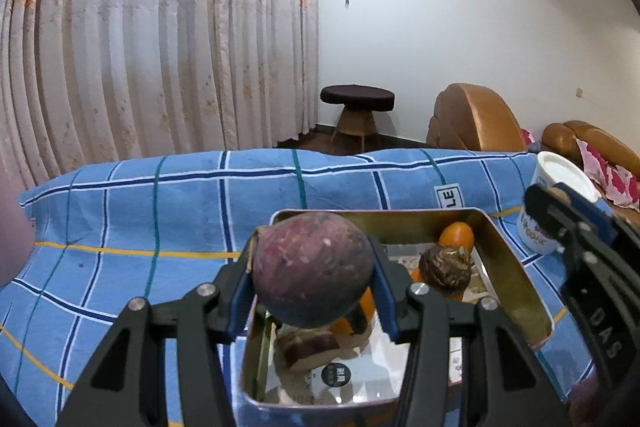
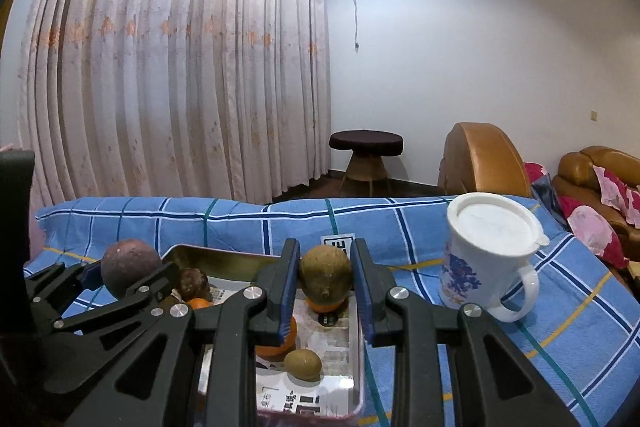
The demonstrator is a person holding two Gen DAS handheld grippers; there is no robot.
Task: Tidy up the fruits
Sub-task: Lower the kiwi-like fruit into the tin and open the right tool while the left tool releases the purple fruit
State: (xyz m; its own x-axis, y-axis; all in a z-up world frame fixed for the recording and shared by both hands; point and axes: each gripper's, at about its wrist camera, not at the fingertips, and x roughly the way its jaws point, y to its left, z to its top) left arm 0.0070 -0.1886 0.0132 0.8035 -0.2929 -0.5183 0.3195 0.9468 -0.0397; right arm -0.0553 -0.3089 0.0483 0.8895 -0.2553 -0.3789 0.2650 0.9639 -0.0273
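left claw: the left gripper (image 1: 314,277) is clenched on a round purple fruit (image 1: 312,267), held above the near left corner of the metal tray (image 1: 516,267).
right claw: the right gripper (image 2: 326,279) grasps a green-brown fruit (image 2: 326,277), pads pressed on both its sides, over the tray's far right part.
tray: it lies on the blue checked cloth (image 1: 160,211); inside are orange fruits (image 1: 456,235), a dark brown mottled one (image 1: 444,267) and a small green one (image 2: 303,365).
mug: a white lidded mug (image 2: 480,259) stands on the cloth just beside the tray's right edge.
step: both fruits seem carried in for placing.
next move: lower each into a bare patch of tray, clear of the rim and the mug, then release.
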